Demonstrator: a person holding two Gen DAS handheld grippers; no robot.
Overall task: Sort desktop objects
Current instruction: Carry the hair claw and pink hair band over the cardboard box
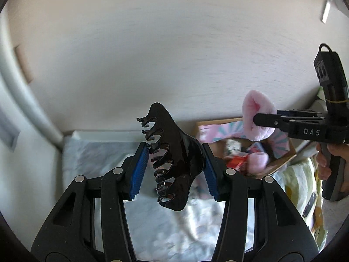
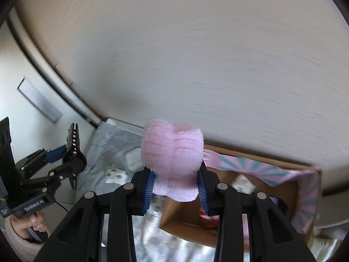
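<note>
Hair clip [image 1: 174, 159] is sitting clamped in the left gripper [image 1: 174, 170], long axis running upright along the fingers; right gripper [image 2: 174, 187] is squeezing a pink fluffy cloth [image 2: 172, 157], hanging nearer the cardboard box [image 2: 250, 196] below.

The left hand-held gripper [image 1: 174, 168] is angling downward, its blue pads [image 1: 137, 170] pressing on a held item. The right hand-held gripper [image 2: 174, 185] is likewise pointing down, jaws clamping partway closed. A hand [image 2: 32, 223] is gripping the left handle; another hand [image 1: 329, 159] is gripping the right handle.
</note>
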